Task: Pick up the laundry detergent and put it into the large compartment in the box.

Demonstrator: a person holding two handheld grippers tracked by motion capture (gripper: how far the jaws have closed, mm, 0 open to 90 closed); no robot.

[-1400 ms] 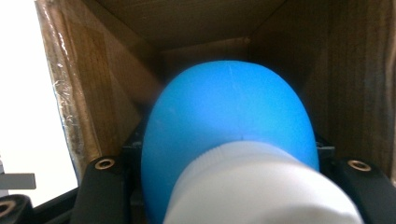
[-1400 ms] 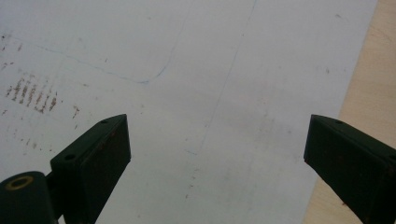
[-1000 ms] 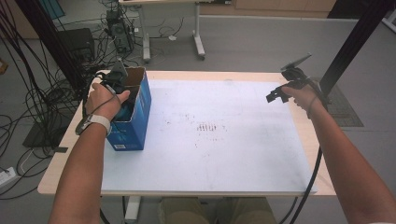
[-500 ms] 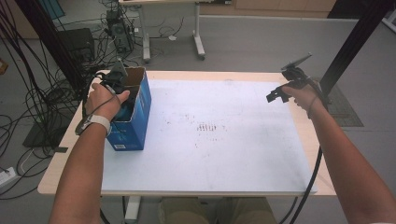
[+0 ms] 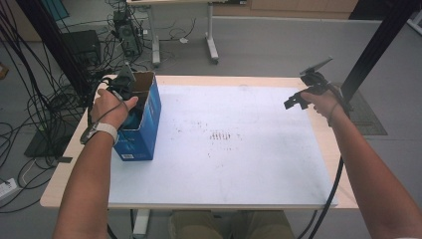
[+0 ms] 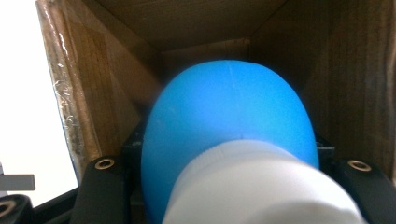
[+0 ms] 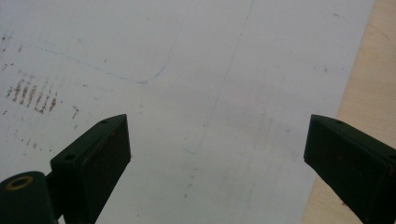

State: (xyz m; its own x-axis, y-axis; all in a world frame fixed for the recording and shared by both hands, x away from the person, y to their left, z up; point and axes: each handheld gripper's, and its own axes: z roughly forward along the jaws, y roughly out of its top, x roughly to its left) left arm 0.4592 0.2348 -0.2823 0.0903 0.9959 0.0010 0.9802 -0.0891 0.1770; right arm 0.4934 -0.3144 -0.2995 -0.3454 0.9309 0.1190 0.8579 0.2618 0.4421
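A blue cardboard box (image 5: 144, 127) stands open-topped at the table's left side. My left gripper (image 5: 124, 87) reaches down into it. In the left gripper view its jaws (image 6: 229, 144) press both sides of a rounded blue object (image 6: 229, 102) with a white end (image 6: 261, 186), between the box's brown inner walls (image 6: 93, 93). My right gripper (image 5: 293, 102) hovers over the right part of the white mat (image 5: 224, 154), jaws wide apart. Nothing lies between them in the right gripper view (image 7: 215, 130), just the mat (image 7: 196, 70).
The wooden table edge (image 7: 369, 84) runs just right of the mat. Dark smudges (image 5: 221, 135) mark the mat's middle. Cables (image 5: 45, 114) hang off the table's left side. A black post (image 5: 378, 45) rises at the far right, and another table's legs (image 5: 211, 42) stand beyond.
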